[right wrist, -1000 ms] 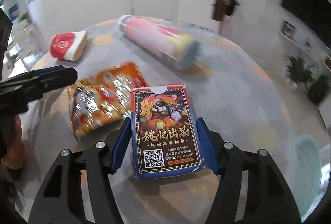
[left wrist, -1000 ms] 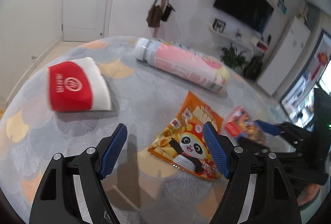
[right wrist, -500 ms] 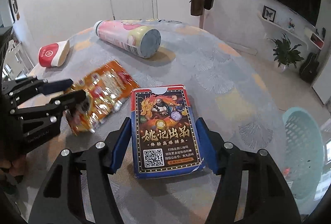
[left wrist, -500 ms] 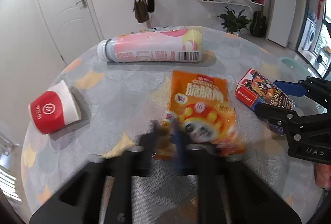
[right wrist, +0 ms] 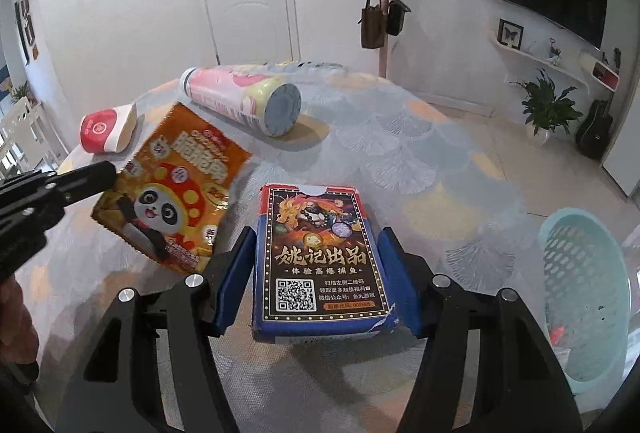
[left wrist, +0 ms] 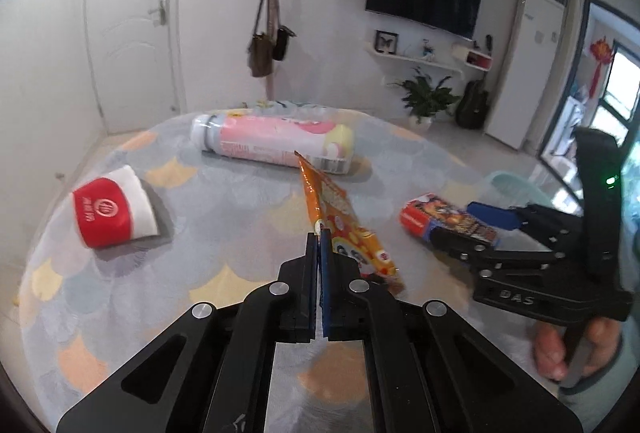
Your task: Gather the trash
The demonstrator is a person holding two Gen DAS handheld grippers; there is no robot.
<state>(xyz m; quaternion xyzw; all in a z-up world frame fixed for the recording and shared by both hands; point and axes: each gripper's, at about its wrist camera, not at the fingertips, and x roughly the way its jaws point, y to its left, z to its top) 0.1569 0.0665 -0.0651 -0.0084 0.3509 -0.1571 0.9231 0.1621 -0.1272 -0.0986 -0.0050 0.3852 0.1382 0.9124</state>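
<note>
The left gripper [left wrist: 320, 233] is clamped shut on the orange snack bag [right wrist: 176, 189], lifted off the counter [left wrist: 240, 233]. The right gripper [right wrist: 316, 253] grips the card box [right wrist: 320, 257]. Only the right view shows the teal basket [right wrist: 588, 289], at three o'clock, nearer the right hand.

I note an orange foil snack packet [right wrist: 176, 189] printed with a panda; a blue cardboard card box [right wrist: 320, 257] with black, gold-lettered face; a red-and-white paper cup [left wrist: 112, 213]; a pink plastic bottle [left wrist: 272, 144]; grey tablecloth [left wrist: 224, 233], orange-yellow scallops.
</note>
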